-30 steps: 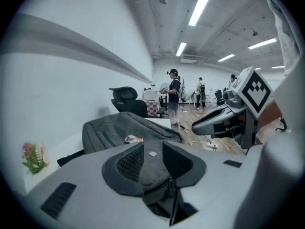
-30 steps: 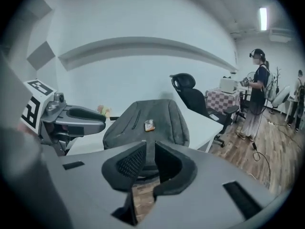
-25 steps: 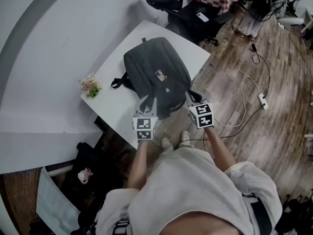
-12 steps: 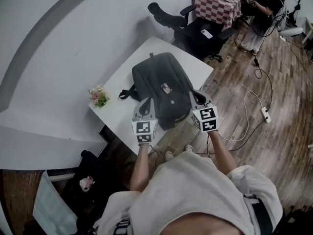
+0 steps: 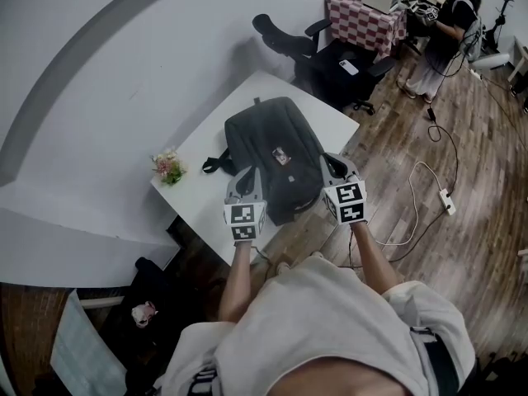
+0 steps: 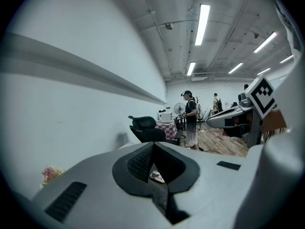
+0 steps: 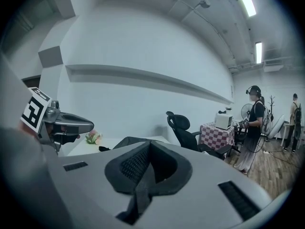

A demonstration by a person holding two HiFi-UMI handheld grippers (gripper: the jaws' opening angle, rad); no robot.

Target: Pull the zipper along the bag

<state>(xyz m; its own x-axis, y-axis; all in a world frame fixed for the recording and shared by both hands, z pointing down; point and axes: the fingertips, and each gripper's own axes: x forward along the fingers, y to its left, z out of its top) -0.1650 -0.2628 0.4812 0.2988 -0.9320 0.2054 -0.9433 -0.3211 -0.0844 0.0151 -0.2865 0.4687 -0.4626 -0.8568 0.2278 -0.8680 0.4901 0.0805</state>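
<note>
A dark grey backpack (image 5: 276, 157) lies flat on the white table (image 5: 206, 188), with a small tag (image 5: 280, 154) on its front. My left gripper (image 5: 246, 176) hovers at the bag's near left corner and my right gripper (image 5: 331, 162) at its near right corner. Both are shut, with the jaws meeting and nothing between them. In the left gripper view the jaws (image 6: 153, 146) are together, and the right gripper (image 6: 238, 116) shows at the right. The right gripper view shows its shut jaws (image 7: 149, 145), the bag's top (image 7: 121, 141) and the left gripper (image 7: 62, 123). No zipper pull can be made out.
A small bunch of flowers (image 5: 168, 167) stands at the table's left edge. A black office chair (image 5: 328, 52), a checkered table (image 5: 363, 13) and a standing person (image 5: 450, 25) are beyond the table. A cable and power strip (image 5: 446, 198) lie on the wooden floor at the right.
Both grippers' jaws have drawn together; a second ago the fingers stood slightly apart. The grippers stay at the bag's near end, while the head view has shifted a little.
</note>
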